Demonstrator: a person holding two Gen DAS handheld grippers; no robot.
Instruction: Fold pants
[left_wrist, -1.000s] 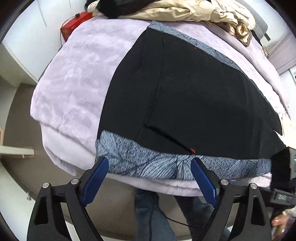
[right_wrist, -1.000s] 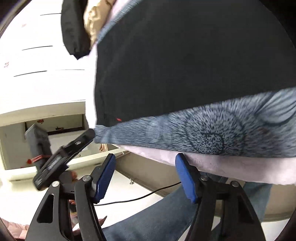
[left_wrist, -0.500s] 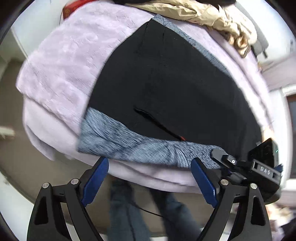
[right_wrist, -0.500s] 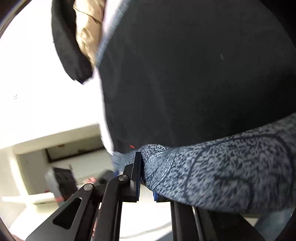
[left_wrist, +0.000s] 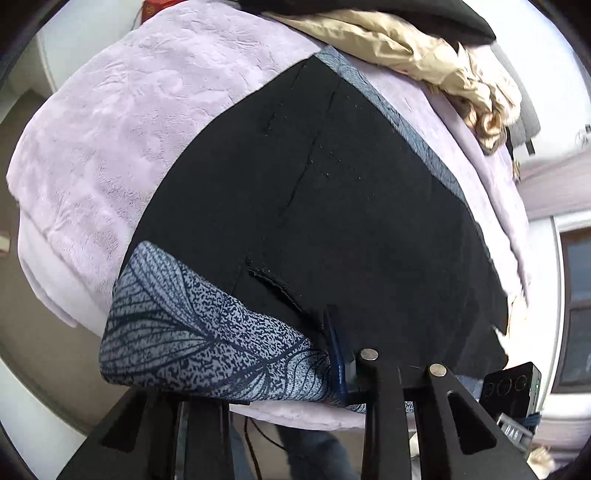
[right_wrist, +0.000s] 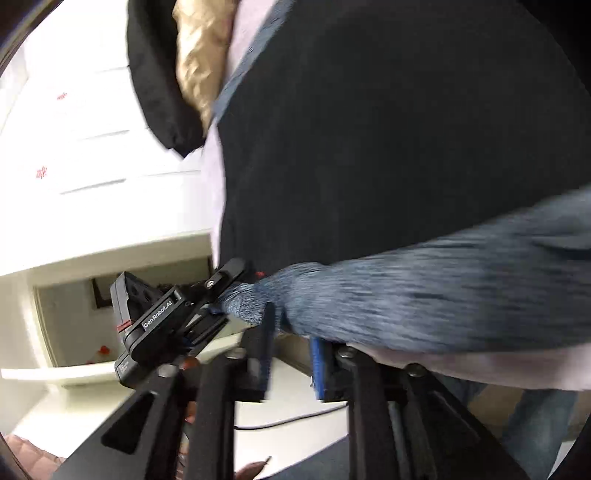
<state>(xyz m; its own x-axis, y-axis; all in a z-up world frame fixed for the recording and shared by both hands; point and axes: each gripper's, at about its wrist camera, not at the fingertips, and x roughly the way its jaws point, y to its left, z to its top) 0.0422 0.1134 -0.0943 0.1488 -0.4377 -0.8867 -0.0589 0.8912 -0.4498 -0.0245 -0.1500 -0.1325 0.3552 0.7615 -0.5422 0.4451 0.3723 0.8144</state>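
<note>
Black pants (left_wrist: 332, 203) with a blue-grey leaf-print waistband (left_wrist: 192, 332) lie flat on a lilac blanket (left_wrist: 129, 129). My left gripper (left_wrist: 334, 354) is shut on the waistband at the bed's near edge; one blue pad shows and the cloth hides the other. In the right wrist view the left gripper (right_wrist: 221, 291) pinches the band's left end. My right gripper (right_wrist: 291, 354) is just right of it, and its jaws are opening. A gap shows between the blue pads, with the waistband (right_wrist: 443, 295) bunched at their tips, not pressed. The right gripper's body (left_wrist: 513, 387) shows at the lower right.
A beige jacket (left_wrist: 406, 48) and a black garment (right_wrist: 159, 92) are piled at the bed's far end. White cupboards with an open shelf (right_wrist: 92, 240) stand beside the bed. A person's jeans-clad legs (left_wrist: 317, 454) and a black cable (right_wrist: 288, 421) are below the bed edge.
My left gripper went from wide open to shut on the waistband and moved closer to the cloth. My right gripper closed on the band half a second ago; its pads now stand apart again.
</note>
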